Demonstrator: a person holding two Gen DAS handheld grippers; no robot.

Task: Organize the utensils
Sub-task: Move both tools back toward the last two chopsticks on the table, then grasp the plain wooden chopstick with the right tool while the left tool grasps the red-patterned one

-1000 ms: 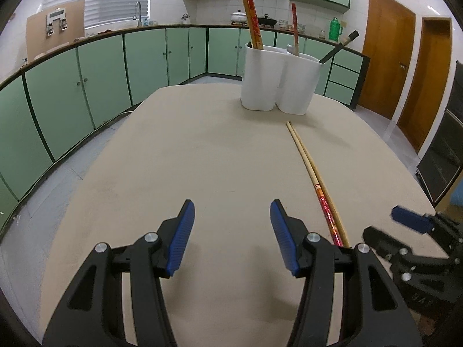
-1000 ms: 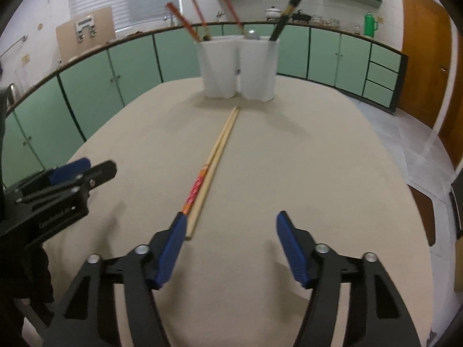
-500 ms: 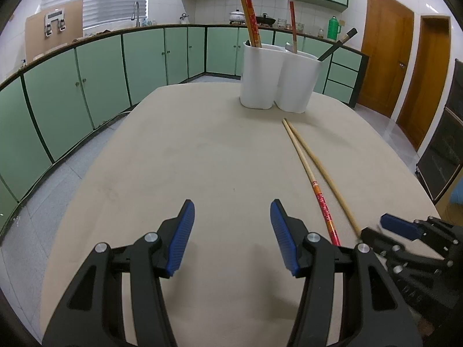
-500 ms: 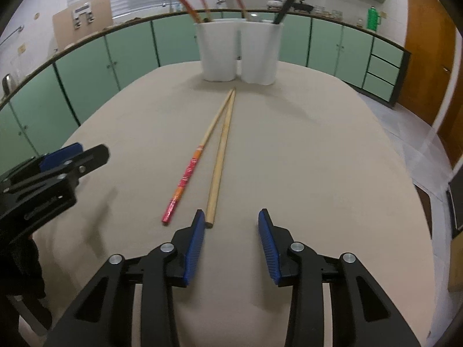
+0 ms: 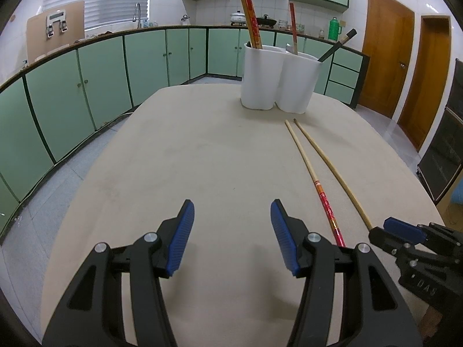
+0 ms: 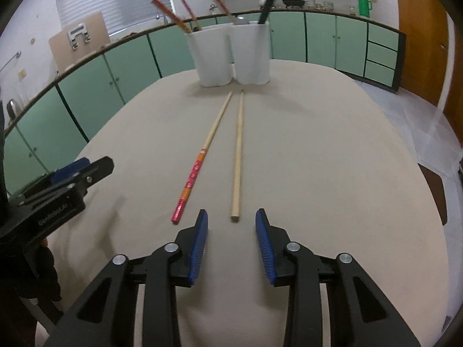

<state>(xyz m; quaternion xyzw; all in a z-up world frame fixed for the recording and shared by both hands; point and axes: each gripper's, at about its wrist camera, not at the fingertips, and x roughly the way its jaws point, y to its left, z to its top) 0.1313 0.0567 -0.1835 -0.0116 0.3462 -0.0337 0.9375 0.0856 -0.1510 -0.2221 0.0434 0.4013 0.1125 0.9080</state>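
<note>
Two long chopsticks lie on the beige table: a red-ended one [image 6: 202, 156] [image 5: 315, 179] and a plain wooden one [image 6: 238, 156] [image 5: 332, 167]. A white two-cup holder [image 6: 228, 55] [image 5: 277, 78] with several chopsticks and a dark utensil stands at the far end. My right gripper [image 6: 231, 243] is open, just behind the near end of the plain chopstick, touching nothing. My left gripper [image 5: 231, 237] is open and empty over bare table, left of the chopsticks.
The table [image 5: 202, 159] is oval with rounded edges dropping to a tiled floor. Green cabinets [image 5: 86, 81] run along the left and back. Wooden doors [image 5: 387, 66] stand at the right. The left gripper shows at the left edge of the right wrist view [image 6: 58, 190].
My right gripper has moved right and lined up behind the plain chopstick, its jaws narrower than a second ago. The two chopsticks now lie spread apart. My left gripper has barely moved.
</note>
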